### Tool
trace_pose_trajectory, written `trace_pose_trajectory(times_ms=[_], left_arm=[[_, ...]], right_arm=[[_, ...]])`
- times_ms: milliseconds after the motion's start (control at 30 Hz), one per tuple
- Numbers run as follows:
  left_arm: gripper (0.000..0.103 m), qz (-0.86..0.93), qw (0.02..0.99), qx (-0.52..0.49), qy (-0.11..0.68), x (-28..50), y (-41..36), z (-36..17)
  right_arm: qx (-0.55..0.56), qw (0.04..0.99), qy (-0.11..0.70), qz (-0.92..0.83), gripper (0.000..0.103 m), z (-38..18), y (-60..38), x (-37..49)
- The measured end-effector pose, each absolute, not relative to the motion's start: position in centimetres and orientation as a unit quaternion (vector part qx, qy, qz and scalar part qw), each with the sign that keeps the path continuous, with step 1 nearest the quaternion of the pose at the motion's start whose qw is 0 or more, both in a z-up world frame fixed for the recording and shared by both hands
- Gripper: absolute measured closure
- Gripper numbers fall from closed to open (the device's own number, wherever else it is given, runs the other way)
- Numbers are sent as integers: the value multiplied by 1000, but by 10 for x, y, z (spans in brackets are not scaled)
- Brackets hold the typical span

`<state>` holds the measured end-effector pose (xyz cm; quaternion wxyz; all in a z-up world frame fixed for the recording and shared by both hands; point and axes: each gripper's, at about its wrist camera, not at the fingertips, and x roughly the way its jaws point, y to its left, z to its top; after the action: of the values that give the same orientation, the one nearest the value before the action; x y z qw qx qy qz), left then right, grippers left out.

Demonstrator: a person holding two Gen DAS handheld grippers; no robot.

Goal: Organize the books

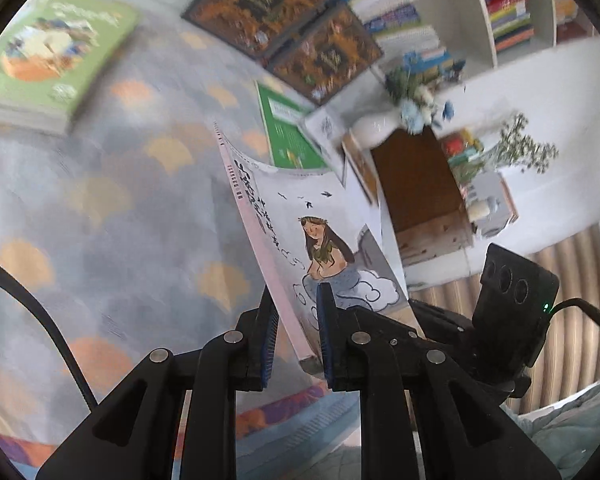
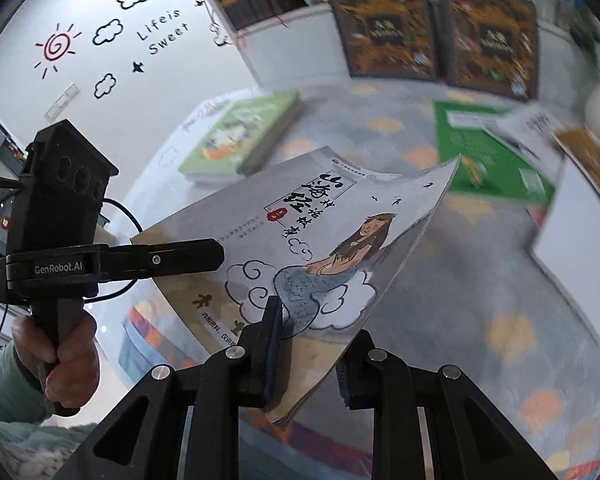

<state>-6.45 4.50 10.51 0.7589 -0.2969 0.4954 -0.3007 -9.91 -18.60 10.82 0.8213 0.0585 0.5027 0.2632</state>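
Left wrist view, left to right: a thick green book (image 1: 56, 52) lying flat at ten o'clock on the counter (image 1: 120, 208), whose cloth carries orange and yellow shell shapes on grey. Two dark brown picture books (image 1: 284, 24) propped side by side at twelve o'clock, before a white bookshelf (image 1: 484, 12) packed with colourful spines. A thin green booklet (image 1: 288, 136) flat near the centre. A pale vase of blue and white flowers (image 1: 412, 100) at one o'clock.

Left tongs (image 1: 296, 316) at six o'clock, clamped on the mermaid book (image 1: 312, 232), pressing its pink spine and cover near the lower corner; book lifted clear of the counter, tilted, upper cover curling.

Right wrist view: a hand (image 2: 66, 352) at eight o'clock gripping the handle of the left tool. Right tongs (image 2: 312, 344) at six o'clock, closed on the same mermaid book at its lower edge, one pad on the cover, the other behind the pages. Book raised above the counter between both tongs, slanting up toward one o'clock.
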Motion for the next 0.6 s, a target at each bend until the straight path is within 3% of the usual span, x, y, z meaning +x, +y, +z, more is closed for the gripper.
trace_pose_trajectory(times_ms=[233,600], left_arm=[[88,-273,795,-302,450,-23,130,117],[87,-228,812,-323,429,49,245,92]], right_arm=[[52,829,479,286,80,120,-102,-43],[19,816,492,303,78,103,24,65]])
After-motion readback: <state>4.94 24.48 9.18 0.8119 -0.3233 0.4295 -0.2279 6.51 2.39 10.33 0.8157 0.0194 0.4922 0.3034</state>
